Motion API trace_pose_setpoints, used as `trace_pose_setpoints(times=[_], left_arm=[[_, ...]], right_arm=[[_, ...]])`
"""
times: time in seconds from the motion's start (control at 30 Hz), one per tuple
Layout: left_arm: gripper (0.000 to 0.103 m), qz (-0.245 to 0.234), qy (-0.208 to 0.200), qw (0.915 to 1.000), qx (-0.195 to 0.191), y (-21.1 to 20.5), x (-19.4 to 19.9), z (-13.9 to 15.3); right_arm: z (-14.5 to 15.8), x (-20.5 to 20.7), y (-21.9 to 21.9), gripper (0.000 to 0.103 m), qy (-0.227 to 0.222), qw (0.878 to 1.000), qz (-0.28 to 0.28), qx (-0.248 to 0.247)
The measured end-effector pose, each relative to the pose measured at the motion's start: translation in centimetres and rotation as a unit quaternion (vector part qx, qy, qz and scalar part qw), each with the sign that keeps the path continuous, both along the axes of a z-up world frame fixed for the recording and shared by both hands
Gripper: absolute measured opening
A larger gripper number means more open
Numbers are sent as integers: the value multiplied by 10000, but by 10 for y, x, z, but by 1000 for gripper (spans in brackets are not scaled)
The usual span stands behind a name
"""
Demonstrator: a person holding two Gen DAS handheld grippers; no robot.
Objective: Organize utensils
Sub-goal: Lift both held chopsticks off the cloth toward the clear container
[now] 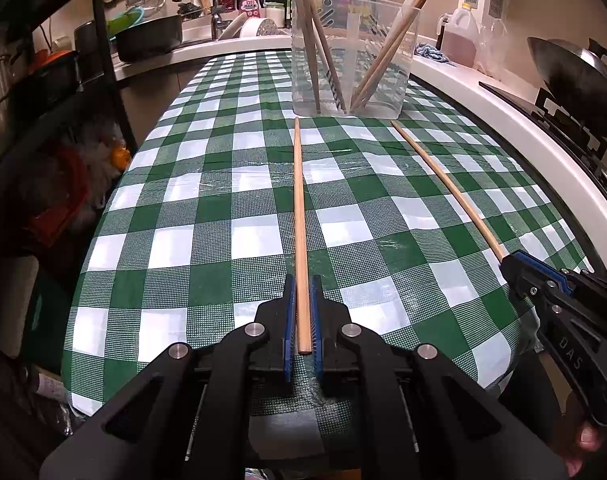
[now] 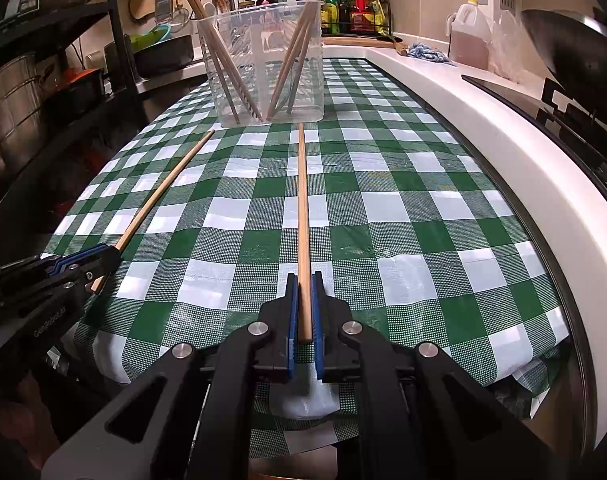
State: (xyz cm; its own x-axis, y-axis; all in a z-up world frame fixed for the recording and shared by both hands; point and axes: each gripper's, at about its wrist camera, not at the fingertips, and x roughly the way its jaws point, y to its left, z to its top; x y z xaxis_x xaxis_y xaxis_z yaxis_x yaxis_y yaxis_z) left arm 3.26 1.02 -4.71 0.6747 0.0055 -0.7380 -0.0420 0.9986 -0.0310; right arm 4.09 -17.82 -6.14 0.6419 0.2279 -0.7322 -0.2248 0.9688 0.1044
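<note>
Left tool [image 1: 302, 312] is clamped on the near end of a long wooden chopstick [image 1: 298, 216], blue pads [image 1: 290, 320] pinching it from both sides, and the stick runs straight ahead over the green-and-white checked tablecloth [image 1: 207, 248] toward the clear plastic container [image 1: 351, 56]. Right tool [image 2: 304, 308] is doing exactly the same with a second chopstick [image 2: 302, 208], squeezed tight on its near end (a mirror image, really). Both sticks point at the container's base, their far tips just short of it, and from these angles it's hard to say whether the shafts lie on the cloth or hang slightly above it. Inside the container, several more chopsticks [image 2: 223, 56] lean against the walls, some to the left, some to the right. It stands upright at the far end of the table, near the white counter edge [image 2: 503, 128]. Each tool shows up at the edge of the other's view, well apart, side by side.
</note>
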Motion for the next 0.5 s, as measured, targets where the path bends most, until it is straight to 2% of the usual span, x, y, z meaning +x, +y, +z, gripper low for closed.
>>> trace_pose_setpoints(times=[0.5], left_arm=[[7, -58, -12, 10000, 63, -1, -1, 0]], right_arm=[[0, -1, 1, 7, -18, 10000, 14, -35]])
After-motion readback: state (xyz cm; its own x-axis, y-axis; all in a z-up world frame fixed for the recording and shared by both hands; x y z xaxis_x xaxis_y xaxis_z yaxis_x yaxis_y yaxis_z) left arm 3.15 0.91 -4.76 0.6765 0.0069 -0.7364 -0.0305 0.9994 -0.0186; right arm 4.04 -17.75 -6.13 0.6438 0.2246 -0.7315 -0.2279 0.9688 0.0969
